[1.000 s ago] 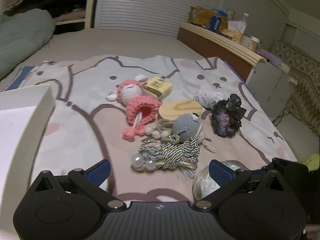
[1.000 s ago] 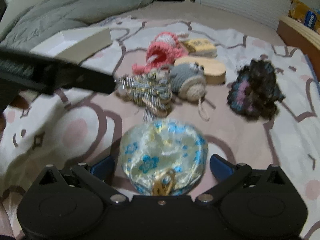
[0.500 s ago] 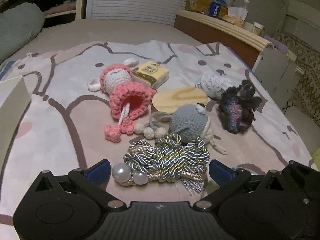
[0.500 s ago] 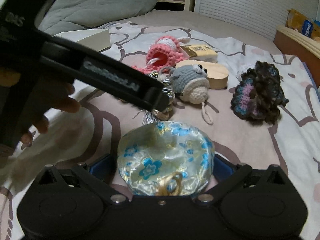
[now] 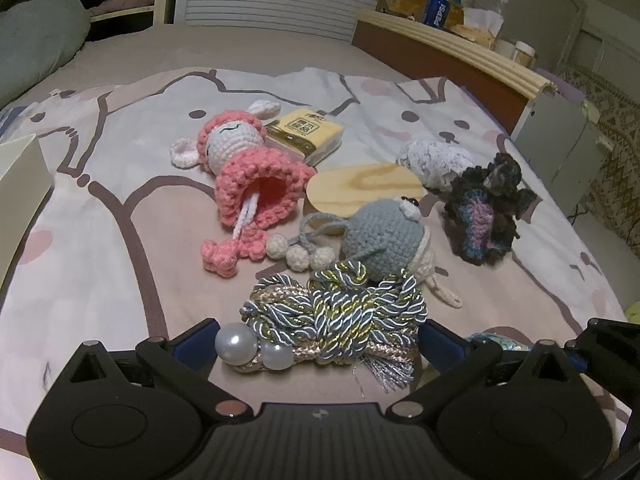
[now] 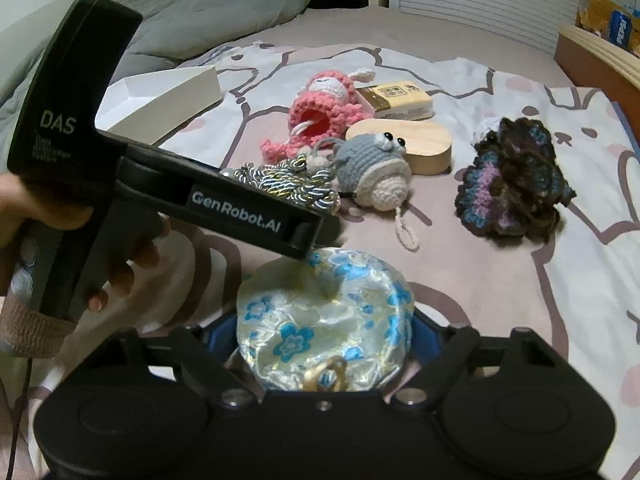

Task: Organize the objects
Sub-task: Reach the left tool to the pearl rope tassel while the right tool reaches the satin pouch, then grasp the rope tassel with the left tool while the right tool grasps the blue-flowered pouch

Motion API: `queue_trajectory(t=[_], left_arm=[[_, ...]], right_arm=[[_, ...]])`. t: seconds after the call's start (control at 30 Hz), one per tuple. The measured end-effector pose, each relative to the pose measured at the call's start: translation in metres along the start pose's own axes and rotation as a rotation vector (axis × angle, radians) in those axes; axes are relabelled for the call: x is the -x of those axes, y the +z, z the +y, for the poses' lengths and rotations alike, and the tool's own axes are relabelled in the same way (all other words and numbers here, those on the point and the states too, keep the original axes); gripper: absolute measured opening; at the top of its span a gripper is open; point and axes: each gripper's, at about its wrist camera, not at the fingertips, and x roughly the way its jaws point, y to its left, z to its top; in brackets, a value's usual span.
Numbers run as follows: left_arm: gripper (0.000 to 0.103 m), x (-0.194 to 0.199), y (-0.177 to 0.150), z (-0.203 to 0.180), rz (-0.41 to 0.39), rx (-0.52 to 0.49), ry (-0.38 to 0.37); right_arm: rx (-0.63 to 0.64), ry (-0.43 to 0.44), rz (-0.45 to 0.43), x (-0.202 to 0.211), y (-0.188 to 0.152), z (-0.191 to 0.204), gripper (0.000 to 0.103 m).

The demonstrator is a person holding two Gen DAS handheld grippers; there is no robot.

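Satin and braid are the two materials being handled. The floral satin pouch (image 6: pixel 324 320), soft, light and slippery, is seen between the blue pads of the right gripper (image 6: pixel 325 326); its jaws have just been closing, and the pads are judged to press its sides, though contact is hard to confirm. A hold across its widest part, clear of the gold ring at its near edge, is judged safest, since the cloth would slide out of a shallow pinch.

The braided cord tassel (image 5: pixel 336 316), just in front of the grey crochet mouse (image 5: pixel 384 236), lies between the spread jaws of the left gripper (image 5: pixel 316 340), which is not yet clamped on it. It is limp and light; the thick knotted middle is judged the best hold, not the smooth pearls or loose fringe.

Only the right wrist view shows the white box (image 6: pixel 168 96), left of the mouse, with its open inside, and the hand (image 6: pixel 120 264) on the left tool. Only the left view shows the tassel whole and the pale crochet piece (image 5: pixel 434 160) behind the mouse.
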Motion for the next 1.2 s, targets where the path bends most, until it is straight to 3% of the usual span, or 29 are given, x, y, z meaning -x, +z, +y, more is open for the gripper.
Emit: queue_trajectory(t=[0.13,0.43,0.63,0.77,0.93,1.2], left_arm=[[0.093,0.004,0.002,0.000,-0.005,-0.003,-0.003],[0.088,0.015,0.001,-0.003,-0.033,-0.032,0.004],[0.087,0.030,0.002,-0.006,-0.042,-0.043,0.007],[0.088,0.032,-0.004,-0.009,-0.007,-0.055,0.018],[0.094,0.021,-0.010,-0.012,-0.004,-0.083,0.033],[0.091,0.019,-0.009,-0.011,-0.011,-0.091,0.031]], right_arm=[[0.001,-0.011,-0.005,0.005,0.002,0.001,0.085],[-0.100,-0.090,-0.045,0.026,0.007,-0.017,0.085],[-0.186,-0.145,-0.100,0.045,0.010,-0.031,0.085],[-0.223,-0.155,-0.109,0.054,0.009,-0.034,0.085],[-0.221,-0.152,-0.100,0.059,0.008,-0.028,0.085],[-0.221,-0.147,-0.102,0.059,0.008,-0.023,0.085]])
